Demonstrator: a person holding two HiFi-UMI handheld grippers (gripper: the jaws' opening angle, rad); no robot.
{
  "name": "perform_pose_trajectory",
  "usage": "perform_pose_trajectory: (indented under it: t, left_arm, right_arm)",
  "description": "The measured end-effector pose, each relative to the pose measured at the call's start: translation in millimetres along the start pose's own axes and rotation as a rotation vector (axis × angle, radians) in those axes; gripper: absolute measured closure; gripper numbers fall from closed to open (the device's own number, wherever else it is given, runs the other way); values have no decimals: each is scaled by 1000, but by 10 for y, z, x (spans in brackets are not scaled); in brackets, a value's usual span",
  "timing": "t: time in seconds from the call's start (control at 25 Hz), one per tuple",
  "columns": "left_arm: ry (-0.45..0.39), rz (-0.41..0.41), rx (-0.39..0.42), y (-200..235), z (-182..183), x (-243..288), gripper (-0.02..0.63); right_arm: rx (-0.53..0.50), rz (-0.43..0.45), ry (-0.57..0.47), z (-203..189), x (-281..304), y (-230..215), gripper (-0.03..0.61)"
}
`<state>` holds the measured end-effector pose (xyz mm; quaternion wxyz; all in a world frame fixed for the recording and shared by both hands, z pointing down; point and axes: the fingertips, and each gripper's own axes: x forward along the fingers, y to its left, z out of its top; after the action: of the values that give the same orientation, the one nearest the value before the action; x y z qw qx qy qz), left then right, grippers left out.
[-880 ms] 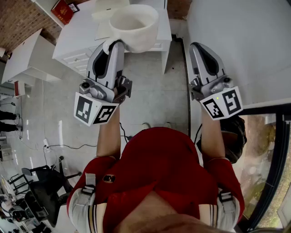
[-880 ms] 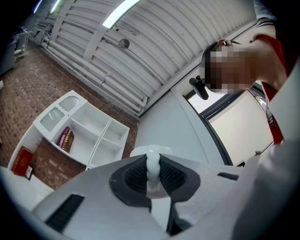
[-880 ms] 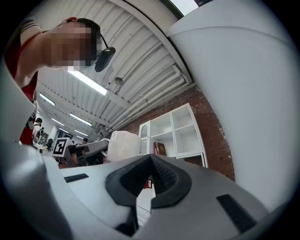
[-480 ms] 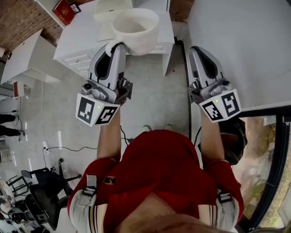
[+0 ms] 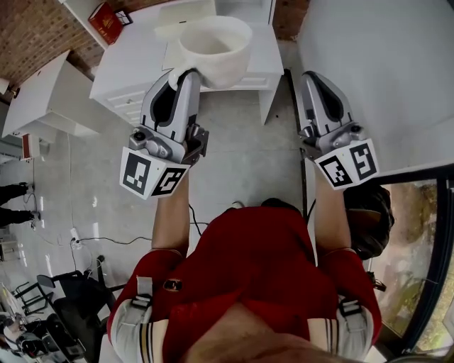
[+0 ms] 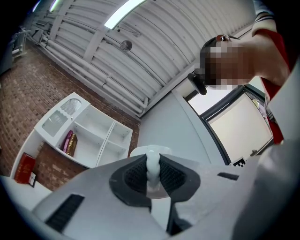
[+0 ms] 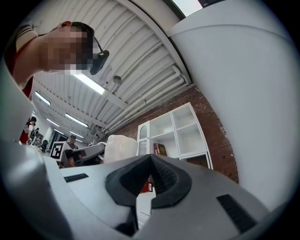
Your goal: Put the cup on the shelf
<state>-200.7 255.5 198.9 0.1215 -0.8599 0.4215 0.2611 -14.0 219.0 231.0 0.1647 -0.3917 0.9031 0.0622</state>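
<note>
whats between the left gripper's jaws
The cup: its rim is pinched there, as the left gripper view shows.

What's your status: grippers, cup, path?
Left gripper shut on cup rim, cup mouth-up in the air. Right gripper shut, empty. Shelf ahead on brick wall; nothing seen blocking it.

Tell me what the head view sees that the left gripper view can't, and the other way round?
Only the head view: the inside of the cup from above, the floor and the marker cube. Only the left gripper view: the ceiling light, books standing in the white shelf, and the pads pinching the cup's rim. Both: the cup, held by the left gripper.
</note>
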Motion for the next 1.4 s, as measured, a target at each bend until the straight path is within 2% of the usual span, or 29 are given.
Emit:
perform_pose_trajectory:
  t: [0.32, 0.68, 0.92, 1.4]
  left_arm:
    - [-10, 2, -21, 243, -38, -26, 569]
    - [-18, 22, -32, 418, -176, 189, 569]
    - [-22, 25, -6, 617, -350, 601, 569]
    - [-23, 46, 12, 1163, -960, 1800, 569]
  right_arm:
    - [-4, -36, 17, -93, 139, -48, 584]
    - [-11, -18, 8, -163, 298, -275, 584]
    - [-1, 0, -11, -289, 586, -702, 584]
    - [-6, 43, -19, -465, 1397, -1966, 584]
